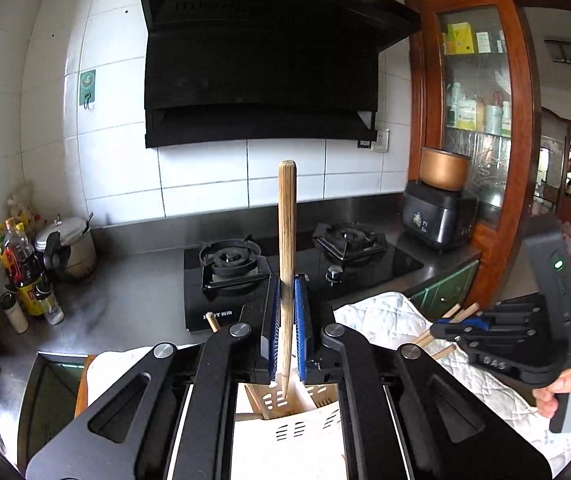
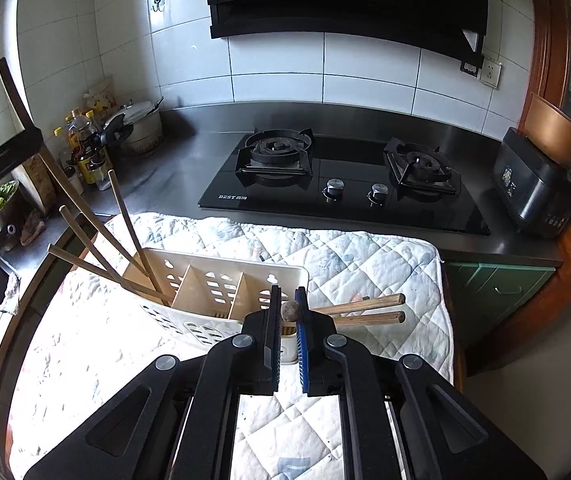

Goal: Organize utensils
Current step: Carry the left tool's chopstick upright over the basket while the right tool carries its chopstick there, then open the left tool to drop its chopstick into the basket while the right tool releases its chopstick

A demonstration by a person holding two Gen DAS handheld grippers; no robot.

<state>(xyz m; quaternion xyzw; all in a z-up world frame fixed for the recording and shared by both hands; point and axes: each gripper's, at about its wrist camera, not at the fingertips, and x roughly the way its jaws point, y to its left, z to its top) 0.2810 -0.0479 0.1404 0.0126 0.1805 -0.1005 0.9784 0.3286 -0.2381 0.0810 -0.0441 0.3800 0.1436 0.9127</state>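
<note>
Widest first: steel tabletop [image 2: 165,176] along the tiled wall, and nearer the cameras a quilted cloth [image 2: 345,248] spread flat. On the cloth, a cream slotted holder [image 2: 205,268] with three compartments in a row, set at a slant across the right wrist view.

Now the left gripper [image 1: 286,292]: clamped tight on a single chopstick [image 1: 286,220], held close to upright, thick end high, thin tip down inside the holder. From the right wrist view, tip apparently in the left-end compartment [image 2: 141,276], in among the leaning chopsticks [image 2: 127,220] already there (all fanned out to the left). Looks like a simple let-go from here, with the long axis almost in line with the drop.

Over to the right gripper [image 2: 288,300]: pressed together on a pair of chopsticks [image 2: 365,317], pinched crosswise, long axis running out level to the right, just above the cloth. Pitched down, just beside the holder's right end and on its near side. Can't make out the small dark round thing between the pads.

Key relation for that side: holder ahead and to the left, sticks lying level, so probably a tip-up to vertical first, thin ends down, before any lowering in. Nearest by far to that right end; other two compartments apparently free.
</note>
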